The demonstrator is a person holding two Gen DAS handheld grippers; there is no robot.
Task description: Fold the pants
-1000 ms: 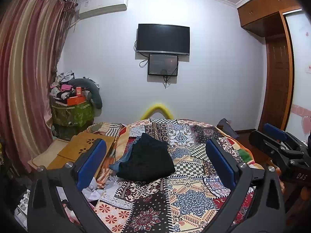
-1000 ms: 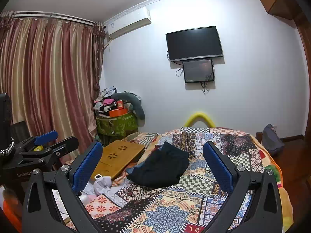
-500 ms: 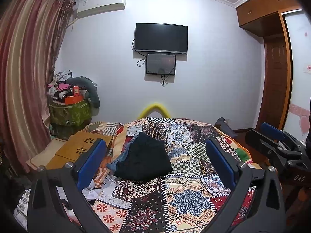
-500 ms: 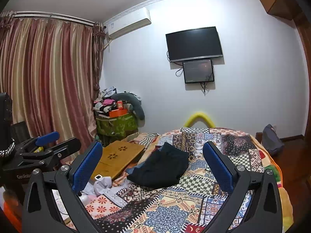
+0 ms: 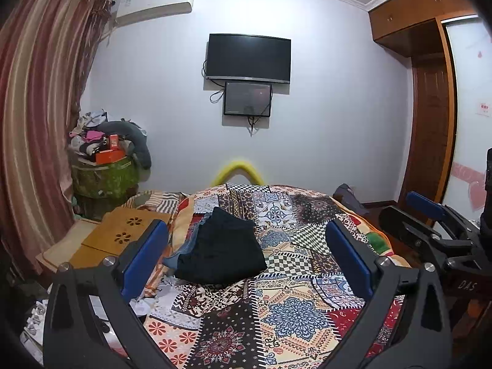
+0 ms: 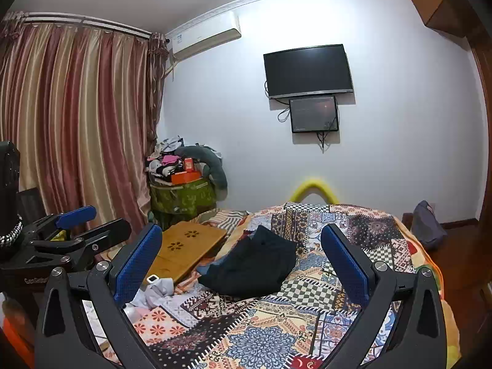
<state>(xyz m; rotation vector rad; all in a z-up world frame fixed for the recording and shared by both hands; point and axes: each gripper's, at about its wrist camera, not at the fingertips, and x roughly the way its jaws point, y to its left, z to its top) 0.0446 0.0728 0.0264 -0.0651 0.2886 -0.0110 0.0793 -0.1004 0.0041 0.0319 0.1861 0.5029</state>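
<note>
Two grippers hang above the near end of the bed, neither touching anything. The left gripper (image 5: pixel 246 252) has its blue-padded fingers (image 5: pixel 347 258) spread wide apart with nothing between them but the view of the bedcover, and the right gripper (image 6: pixel 241 256) is spread just as wide and equally empty. In the left wrist view the right gripper shows at the right edge; in the right wrist view the left one shows at the left edge.

Below and ahead of both lies the patchwork quilt (image 5: pixel 286 316), busy with floral and checked squares, covering the bed. On it, toward the left side and well beyond the fingertips, sit the dark pants (image 5: pixel 223 250), already gathered into a compact, roughly folded bundle. A strip of blue denim (image 5: pixel 184 250) pokes out from beneath the bundle's left edge. Crumpled white cloth (image 6: pixel 156 292) lies at the quilt's left margin, nearer the camera.

Left of the bed stands a low wooden table (image 6: pixel 187 250) with flower-shaped cutouts. Farther back, a green bin (image 5: pixel 104 180) is heaped with clothes and an orange box. A yellow curved bar (image 5: pixel 236 170) rises at the bed's far end. On the far wall hang a dark television (image 5: pixel 247 57) and a smaller screen (image 5: pixel 247 98) beneath it, with an air conditioner (image 5: pixel 153 3) high on the left beside striped curtains (image 6: pixel 73 123).
</note>
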